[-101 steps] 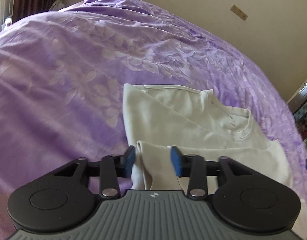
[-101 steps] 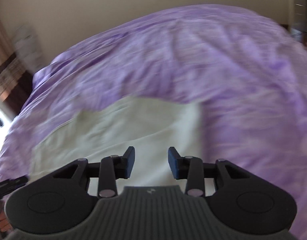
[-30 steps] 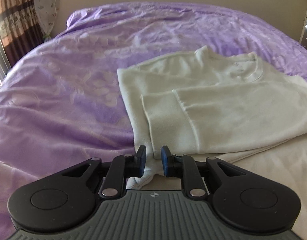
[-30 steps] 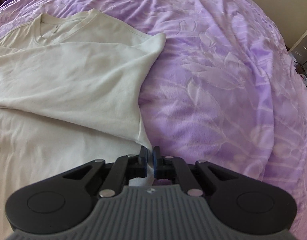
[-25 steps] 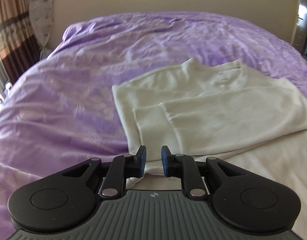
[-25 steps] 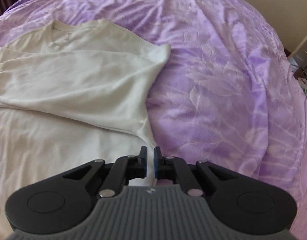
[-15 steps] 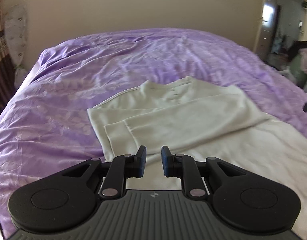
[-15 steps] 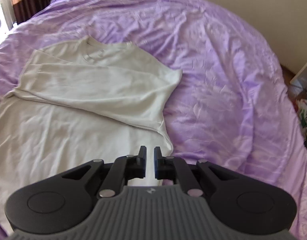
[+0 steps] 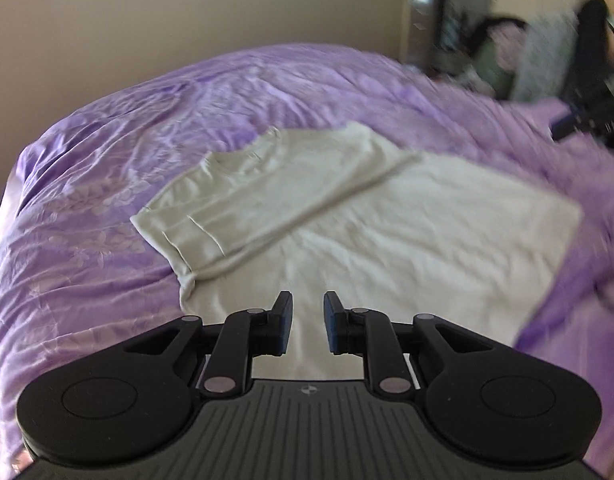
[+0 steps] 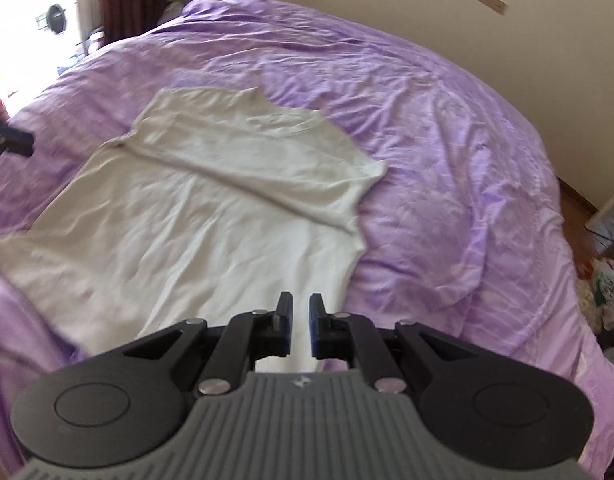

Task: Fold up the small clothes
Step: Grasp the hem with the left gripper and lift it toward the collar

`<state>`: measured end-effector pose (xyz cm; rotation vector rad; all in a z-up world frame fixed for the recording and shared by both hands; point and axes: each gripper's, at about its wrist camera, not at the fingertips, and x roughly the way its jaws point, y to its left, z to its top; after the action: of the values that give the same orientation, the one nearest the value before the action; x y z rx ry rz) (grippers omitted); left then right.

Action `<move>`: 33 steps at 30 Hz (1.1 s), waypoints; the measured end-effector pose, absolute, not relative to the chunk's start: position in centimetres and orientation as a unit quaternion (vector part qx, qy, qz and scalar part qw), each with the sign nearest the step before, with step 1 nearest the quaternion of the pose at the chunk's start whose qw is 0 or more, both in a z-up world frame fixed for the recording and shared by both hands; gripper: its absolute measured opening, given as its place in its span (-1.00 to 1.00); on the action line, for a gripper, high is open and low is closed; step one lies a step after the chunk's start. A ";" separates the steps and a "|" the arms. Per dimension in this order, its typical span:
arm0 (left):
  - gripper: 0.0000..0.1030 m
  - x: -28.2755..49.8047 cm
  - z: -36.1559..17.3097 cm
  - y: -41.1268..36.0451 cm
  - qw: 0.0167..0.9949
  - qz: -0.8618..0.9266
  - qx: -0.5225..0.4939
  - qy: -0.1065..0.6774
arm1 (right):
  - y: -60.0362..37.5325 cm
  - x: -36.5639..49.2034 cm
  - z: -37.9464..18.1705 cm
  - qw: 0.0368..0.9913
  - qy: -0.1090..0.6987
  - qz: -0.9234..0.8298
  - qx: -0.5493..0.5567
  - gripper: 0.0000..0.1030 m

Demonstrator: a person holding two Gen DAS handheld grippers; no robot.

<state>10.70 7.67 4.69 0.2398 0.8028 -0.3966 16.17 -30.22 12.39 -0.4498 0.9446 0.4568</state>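
Cream shirt spread on a purple bed, both claws above it holding nothing.

Left wrist view: the left claw [image 9: 308,328] hangs over the lower part of the cream shirt [image 9: 347,232], its blue-padded fingers [image 9: 285,322] a modest gap apart with only air between them. The shirt lies flat on the purple bedspread [image 9: 87,220], sleeves folded across the chest, neckline toward the far wall. The other claw shows dark at the right edge. Right wrist view: the right claw [image 10: 300,328] is over the shirt's [image 10: 187,216] near right edge, its jaws having just been opening to a narrow slit, nothing between them. The bedspread [image 10: 447,160] surrounds the shirt.
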 end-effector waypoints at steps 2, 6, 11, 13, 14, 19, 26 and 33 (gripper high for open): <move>-0.51 9.4 4.0 7.5 0.885 -0.203 0.139 0.396 | -30.1 14.7 11.3 0.834 0.454 0.227 -0.218 -0.74; -0.36 6.5 2.6 7.3 0.858 -0.239 0.191 0.413 | -29.6 12.2 8.9 0.808 0.474 0.250 -0.245 -0.70; -0.10 3.5 0.3 7.0 0.814 -0.269 0.260 0.444 | -30.0 10.5 6.9 0.783 0.495 0.264 -0.268 -0.53; -0.10 2.9 -0.7 6.7 0.793 -0.275 0.287 0.462 | -30.2 10.6 6.3 0.781 0.499 0.264 -0.266 -0.48; -0.08 2.6 -1.2 6.4 0.783 -0.277 0.305 0.466 | -30.3 10.7 6.1 0.781 0.501 0.264 -0.263 -0.48; 0.04 1.3 -3.4 4.8 0.768 -0.264 0.384 0.439 | -29.9 11.2 5.0 0.780 0.503 0.270 -0.256 -0.33; -0.46 2.1 -5.4 3.3 0.789 -0.247 0.374 0.421 | -28.9 10.2 3.7 0.783 0.472 0.313 -0.257 -0.32; -0.93 2.0 -4.3 5.7 0.862 -0.214 0.207 0.410 | -28.2 9.8 2.7 0.785 0.437 0.343 -0.272 -0.24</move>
<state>2.04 5.67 -4.25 0.4350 0.8610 -0.4491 9.79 -28.22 2.67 -0.5873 0.9430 0.7407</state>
